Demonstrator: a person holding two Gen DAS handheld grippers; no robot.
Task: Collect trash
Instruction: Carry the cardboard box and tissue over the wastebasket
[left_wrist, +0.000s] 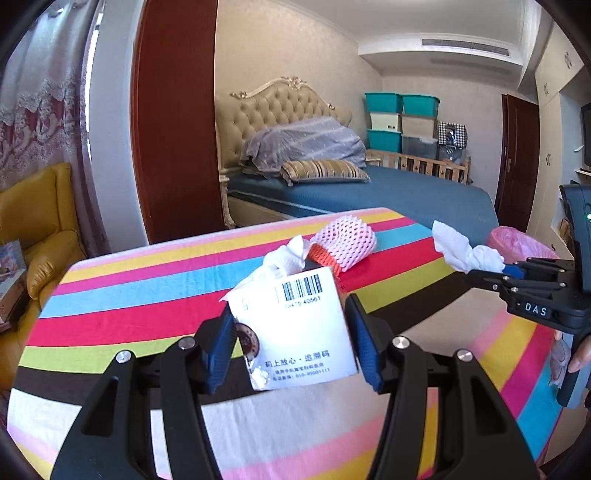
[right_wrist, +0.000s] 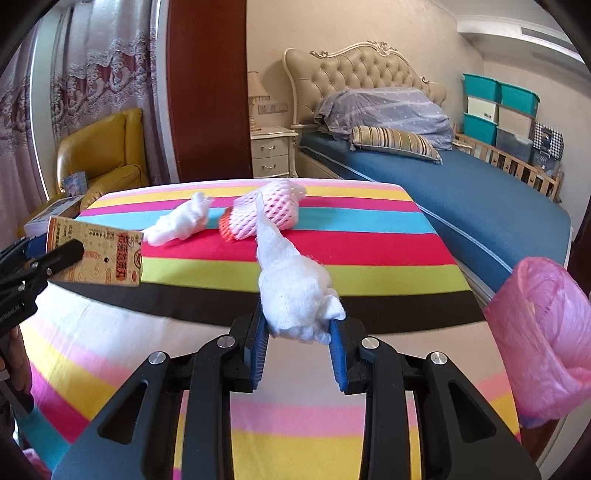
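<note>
This is a bedroom in a home. A bed (right_wrist: 461, 192) with a tufted, carved headboard (right_wrist: 362, 70), blue sheet, grey duvet (right_wrist: 388, 107) and striped pillow (right_wrist: 397, 142) fills the far side, with a white nightstand (right_wrist: 273, 153) and lamp (right_wrist: 256, 99) beside it. Lace curtains (right_wrist: 99, 74), a yellow armchair (right_wrist: 107, 155), stacked teal storage bins (left_wrist: 400, 120) and a wooden crib rail (left_wrist: 424, 164) complete the domestic setting.

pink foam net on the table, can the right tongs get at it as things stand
Probably not yet. The right tongs are shut on a white tissue wad, so they are occupied. The path looks free: the pink foam net lies ahead on the striped cloth, nothing between.
</note>
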